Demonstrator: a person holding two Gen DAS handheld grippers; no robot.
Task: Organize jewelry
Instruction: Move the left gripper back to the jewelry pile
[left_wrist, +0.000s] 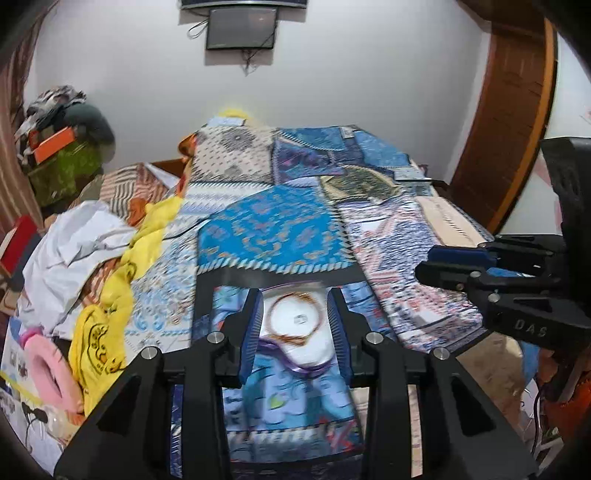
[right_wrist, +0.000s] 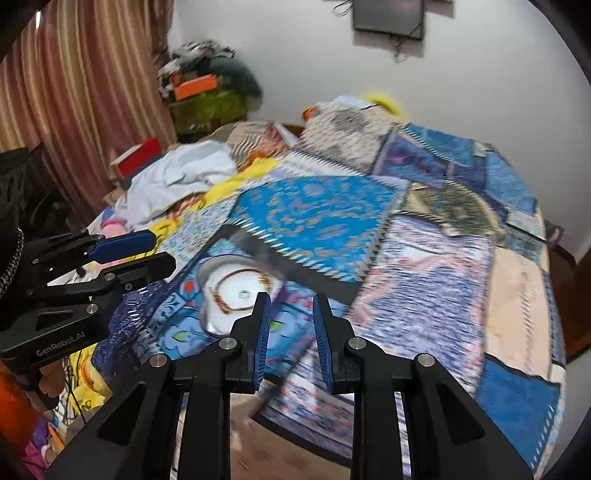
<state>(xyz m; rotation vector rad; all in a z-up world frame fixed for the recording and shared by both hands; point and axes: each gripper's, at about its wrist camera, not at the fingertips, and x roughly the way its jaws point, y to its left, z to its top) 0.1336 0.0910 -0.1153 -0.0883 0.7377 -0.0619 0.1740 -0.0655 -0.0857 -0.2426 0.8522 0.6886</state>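
Observation:
A white dish (left_wrist: 308, 345) lies on the patterned blue bedcover, with a thin gold-brown bangle (left_wrist: 295, 317) resting on it. A purple band (left_wrist: 284, 360) curves along the dish's near-left edge. My left gripper (left_wrist: 295, 299) is open, its blue-padded fingers on either side of the dish and bangle, above them. In the right wrist view the dish (right_wrist: 221, 314) and bangle (right_wrist: 236, 290) lie left of my right gripper (right_wrist: 291, 299), which is open and empty. Each gripper shows side-on in the other's view, the right one (left_wrist: 428, 264) and the left one (right_wrist: 162, 247).
The bed is covered in patchwork blue cloths (left_wrist: 273, 229). White and yellow clothes (left_wrist: 110, 258) pile along the left side, with a pink ring-shaped item (left_wrist: 48, 365). A wooden door frame (left_wrist: 506, 129) stands at right. Curtains (right_wrist: 74, 110) hang at left.

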